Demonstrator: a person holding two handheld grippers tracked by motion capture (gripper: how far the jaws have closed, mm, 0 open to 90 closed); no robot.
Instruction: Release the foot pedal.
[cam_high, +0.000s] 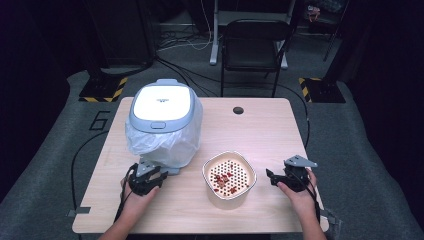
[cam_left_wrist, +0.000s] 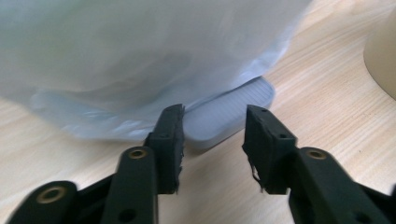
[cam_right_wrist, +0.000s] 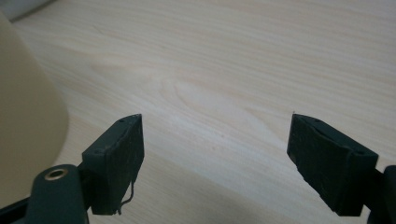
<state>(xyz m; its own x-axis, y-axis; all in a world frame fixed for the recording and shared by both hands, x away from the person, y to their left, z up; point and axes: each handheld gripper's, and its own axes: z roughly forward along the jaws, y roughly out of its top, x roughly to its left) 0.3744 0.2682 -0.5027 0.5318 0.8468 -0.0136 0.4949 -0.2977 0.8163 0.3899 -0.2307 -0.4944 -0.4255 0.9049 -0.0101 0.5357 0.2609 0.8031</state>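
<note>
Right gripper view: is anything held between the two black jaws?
No. The right gripper has its jaws standing wide apart over the bare light wooden table, with nothing between them.

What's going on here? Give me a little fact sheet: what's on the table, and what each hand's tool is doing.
table: light wood
bin: grey-lidded, lid shut, clear bag lining it
pedal: grey, ribbed, sticks out at the bin's base
bowl: cream, perforated insert with red bits on it
left tool: at the pedal, jaws apart, not pressing on it
right tool: right of the bowl, jaws wide, nothing between them
</note>
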